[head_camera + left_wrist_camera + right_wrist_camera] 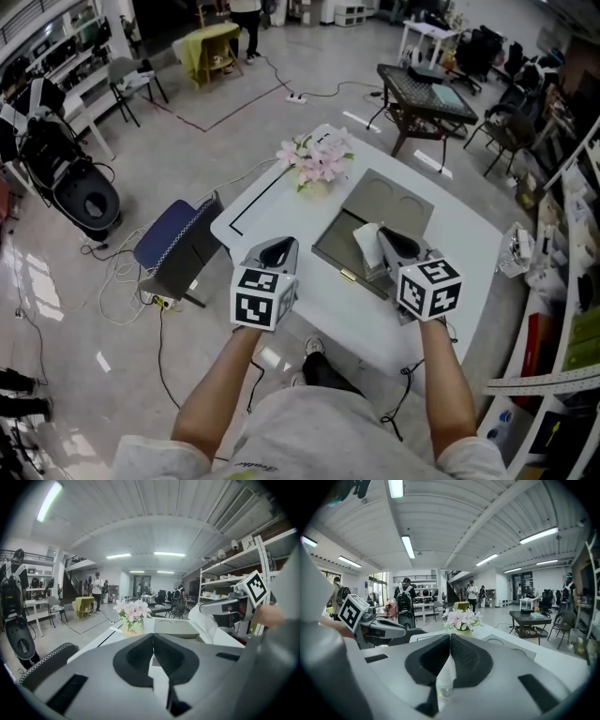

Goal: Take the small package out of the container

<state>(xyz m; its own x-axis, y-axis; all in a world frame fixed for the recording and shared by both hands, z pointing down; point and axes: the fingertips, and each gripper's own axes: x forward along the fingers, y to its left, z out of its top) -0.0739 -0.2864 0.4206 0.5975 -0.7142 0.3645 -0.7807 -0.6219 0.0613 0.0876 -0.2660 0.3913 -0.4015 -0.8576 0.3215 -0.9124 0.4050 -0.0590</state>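
Table — white, smooth, faint sheen. Container — grey, matt. Package: thin crinkled film, translucent, glossy. Left gripper and right gripper: matt grey plastic shells, black finely ribbed pads. Floor: polished, reflective.

shirt: grey, short-sleeved | hand-held grippers: grey, black-white marker cubes

Flowers stand on table behind container.
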